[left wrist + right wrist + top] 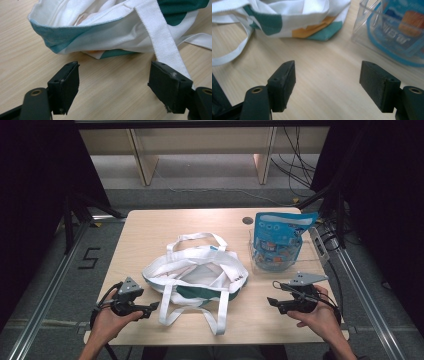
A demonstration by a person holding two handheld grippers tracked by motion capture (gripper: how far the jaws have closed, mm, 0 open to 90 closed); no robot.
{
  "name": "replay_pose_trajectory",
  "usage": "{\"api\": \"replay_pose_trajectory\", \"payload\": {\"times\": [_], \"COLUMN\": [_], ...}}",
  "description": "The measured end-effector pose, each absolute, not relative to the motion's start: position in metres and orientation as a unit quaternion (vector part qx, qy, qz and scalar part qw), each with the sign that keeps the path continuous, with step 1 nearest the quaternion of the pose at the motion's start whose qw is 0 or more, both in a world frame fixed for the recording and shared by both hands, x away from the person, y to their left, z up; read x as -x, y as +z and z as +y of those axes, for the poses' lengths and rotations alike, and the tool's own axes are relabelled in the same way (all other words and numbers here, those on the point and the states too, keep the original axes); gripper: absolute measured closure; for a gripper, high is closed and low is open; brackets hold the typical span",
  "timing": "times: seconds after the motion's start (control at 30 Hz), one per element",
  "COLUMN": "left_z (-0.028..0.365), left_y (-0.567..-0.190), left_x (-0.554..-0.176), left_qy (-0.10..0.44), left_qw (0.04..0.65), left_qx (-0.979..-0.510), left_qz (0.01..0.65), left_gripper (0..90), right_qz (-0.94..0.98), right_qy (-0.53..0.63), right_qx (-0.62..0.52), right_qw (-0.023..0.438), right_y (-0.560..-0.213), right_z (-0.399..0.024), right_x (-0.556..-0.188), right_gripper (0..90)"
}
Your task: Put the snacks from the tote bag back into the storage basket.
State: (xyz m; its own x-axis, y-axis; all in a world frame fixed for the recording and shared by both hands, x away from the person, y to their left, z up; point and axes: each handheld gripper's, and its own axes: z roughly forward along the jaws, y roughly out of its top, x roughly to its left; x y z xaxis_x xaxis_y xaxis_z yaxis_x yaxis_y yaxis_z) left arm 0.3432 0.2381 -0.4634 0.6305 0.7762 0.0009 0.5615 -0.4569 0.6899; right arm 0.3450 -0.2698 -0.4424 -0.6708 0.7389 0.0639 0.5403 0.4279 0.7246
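Observation:
A white cloth tote bag [200, 275] with green and orange patches lies slumped in the middle of the table, mouth upward, its straps spread front and back. My left gripper [154, 307] rests low at the bag's front left; its jaws stand wide apart over bare wood, the bag's rim [82, 32] and one strap [165, 42] just beyond them. My right gripper [271, 301] sits at the bag's front right, jaws wide with nothing between them. A blue snack pouch [277, 240] stands upright in a clear plastic bin [260, 267] at the right.
The wooden table [150, 227] has a small round cable hole [247, 220] at the back. Metal frame rails run along both sides. In the right gripper view the bin [364, 32] stands close beyond the right jaw, and the bag's corner [322, 31] lies ahead.

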Motion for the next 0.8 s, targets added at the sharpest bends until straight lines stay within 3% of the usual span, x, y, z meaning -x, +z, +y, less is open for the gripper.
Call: {"api": "replay_pose_trajectory", "payload": {"times": [0.37, 0.8], "left_z": [0.238, 0.238], "left_y": [-0.464, -0.464], "left_x": [-0.343, -0.343], "left_qy": [0.159, 0.161], "left_qw": [0.332, 0.332], "left_qx": [-0.840, -0.838], "left_qz": [0.399, 0.401], "left_gripper": [23.9, 23.9], "right_qz": [0.845, 0.860], "right_qy": [0.355, 0.329], "right_qx": [-0.377, -0.378], "right_qw": [0.130, 0.096], "right_y": [-0.456, -0.468], "right_z": [-0.271, -0.262], "right_x": [-0.333, -0.327], "right_gripper": [26.7, 25.3]}}
